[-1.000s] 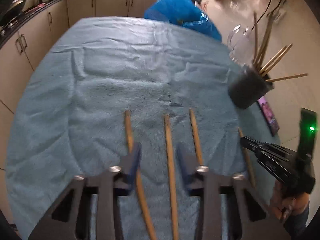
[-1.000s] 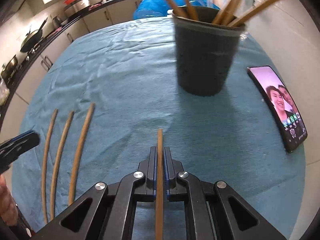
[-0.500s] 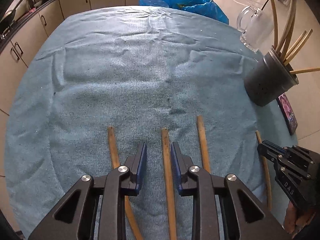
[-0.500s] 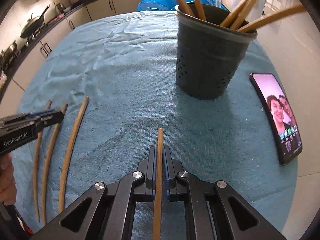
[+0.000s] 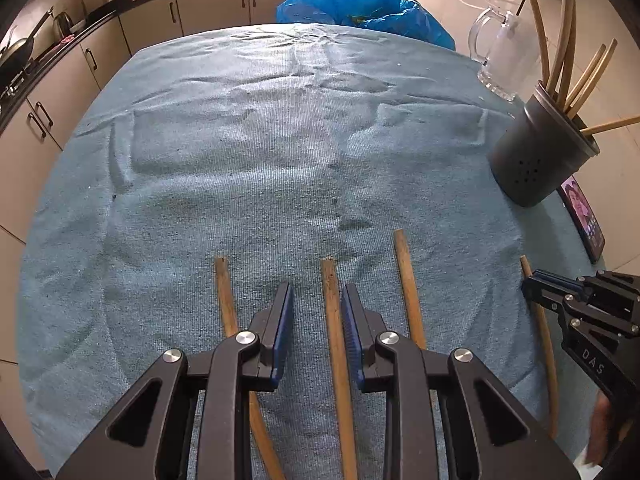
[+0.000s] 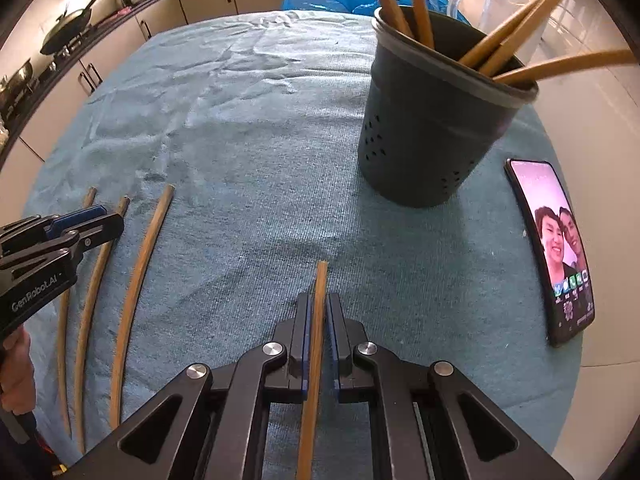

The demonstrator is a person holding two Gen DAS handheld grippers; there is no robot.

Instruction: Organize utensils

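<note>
The right gripper (image 6: 317, 320) is clenched on one bamboo chopstick (image 6: 316, 344) lying on the teal cloth (image 6: 248, 120). The left gripper (image 5: 316, 312), lettered "GenRobot.AI" on its side (the right one reads "DAS"), straddles the middle chopstick (image 5: 334, 320) of three loose chopsticks (image 6: 136, 280), its blue pads (image 5: 282, 320) apart and not pressing it. The dark perforated utensil holder (image 6: 424, 140) holds more chopsticks, beside a lit phone (image 6: 556, 248).

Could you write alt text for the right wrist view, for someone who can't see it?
The right gripper has its jaws shut on a thin wooden chopstick above a blue towel-covered table. Ahead stands a dark perforated utensil cup holding more sticks.
</note>
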